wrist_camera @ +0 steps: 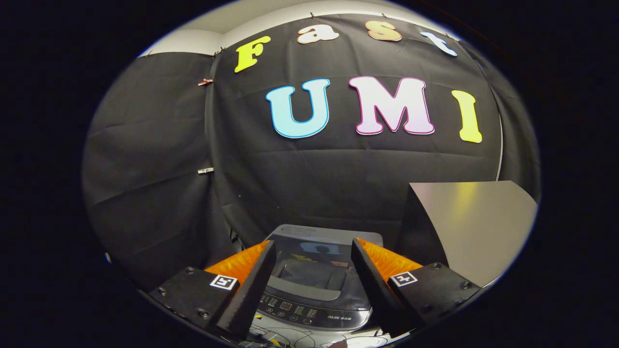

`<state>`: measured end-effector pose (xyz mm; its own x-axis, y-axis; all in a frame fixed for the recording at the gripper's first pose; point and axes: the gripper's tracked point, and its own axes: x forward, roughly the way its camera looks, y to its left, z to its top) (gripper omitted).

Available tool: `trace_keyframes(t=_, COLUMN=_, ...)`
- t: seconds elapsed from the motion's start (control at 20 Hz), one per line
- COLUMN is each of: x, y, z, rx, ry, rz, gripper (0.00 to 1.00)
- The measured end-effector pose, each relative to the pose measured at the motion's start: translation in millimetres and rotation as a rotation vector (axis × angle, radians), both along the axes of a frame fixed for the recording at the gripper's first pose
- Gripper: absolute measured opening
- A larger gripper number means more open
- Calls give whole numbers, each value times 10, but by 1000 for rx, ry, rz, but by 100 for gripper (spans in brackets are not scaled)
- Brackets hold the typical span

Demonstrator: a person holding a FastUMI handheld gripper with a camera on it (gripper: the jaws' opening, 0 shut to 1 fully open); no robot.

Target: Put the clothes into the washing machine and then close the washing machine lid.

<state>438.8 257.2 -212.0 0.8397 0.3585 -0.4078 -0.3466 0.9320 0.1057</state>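
- The booth is closed in by black cloth (pixel 338 183) hung as a wall behind the scene. It shows soft horizontal creases and a vertical seam where two panels meet, pinned with small clips (pixel 205 82).
- Above the cloth, a strip of pale wall or ceiling (pixel 227 21) is visible.
- A flat, smooth grey board (pixel 478 222) stands just beyond the right finger. It is matte with a faint sheen and has a dark edge on its left side.
- The washing machine (pixel 316 285) sits low, between the two fingers and just ahead of them. It is a small top-loader with rounded corners and a grey body.
- Its lid (pixel 314 270) lies flat and closed. The lid is dark, glossy and see-through, and reflects the wall behind.
- A dark control panel (pixel 302 311) with small buttons runs along the machine's near edge.
- Below the machine a pale surface (pixel 309 338) with thin dark line markings shows; whether it is a desk or the floor cannot be told.
- The hand-held gripper (pixel 313 253) has its fingers spread wide apart, with nothing between them but the view of the machine. The fingers are wedge-shaped with ribbed inner faces, and each block behind them carries a small square marker.
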Motion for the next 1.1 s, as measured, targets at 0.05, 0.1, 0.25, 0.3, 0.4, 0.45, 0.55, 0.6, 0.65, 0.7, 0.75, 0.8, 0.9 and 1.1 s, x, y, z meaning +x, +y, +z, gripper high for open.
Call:
trace_keyframes(t=0.05, x=-1, y=7, z=3, rx=2, ry=1, rz=0, gripper=99)
trace_keyframes(t=0.1, x=-2, y=6, z=5, rx=5, ry=0, rz=-2, gripper=99)
trace_keyframes(t=0.25, x=-14, y=37, z=25, rx=7, ry=-4, rz=3, gripper=99)
trace_keyframes(t=0.3, x=-17, y=48, z=32, rx=8, ry=-6, rz=6, gripper=99)
trace_keyframes(t=0.4, x=-37, y=70, z=44, rx=15, ry=-3, rz=10, gripper=99)
trace_keyframes(t=0.45, x=-42, y=79, z=50, rx=17, ry=-1, rz=12, gripper=99)
trace_keyframes(t=0.55, x=-42, y=72, z=64, rx=15, ry=-5, rz=12, gripper=99)
trace_keyframes(t=0.6, x=-42, y=70, z=70, rx=15, ry=-4, rz=11, gripper=99)
trace_keyframes(t=0.65, x=-42, y=66, z=73, rx=16, ry=-4, rz=10, gripper=99)
trace_keyframes(t=0.7, x=-39, y=62, z=69, rx=17, ry=-4, rz=9, gripper=99)
trace_keyframes(t=0.75, x=-52, y=54, z=78, rx=17, ry=-5, rz=8, gripper=99)
trace_keyframes(t=0.8, x=-50, y=52, z=93, rx=18, ry=-8, rz=9, gripper=99)
trace_keyframes(t=0.9, x=-67, y=56, z=111, rx=17, ry=-14, rz=12, gripper=99)
trace_keyframes(t=1.1, x=-74, y=70, z=127, rx=19, ry=-13, rz=16, gripper=99)
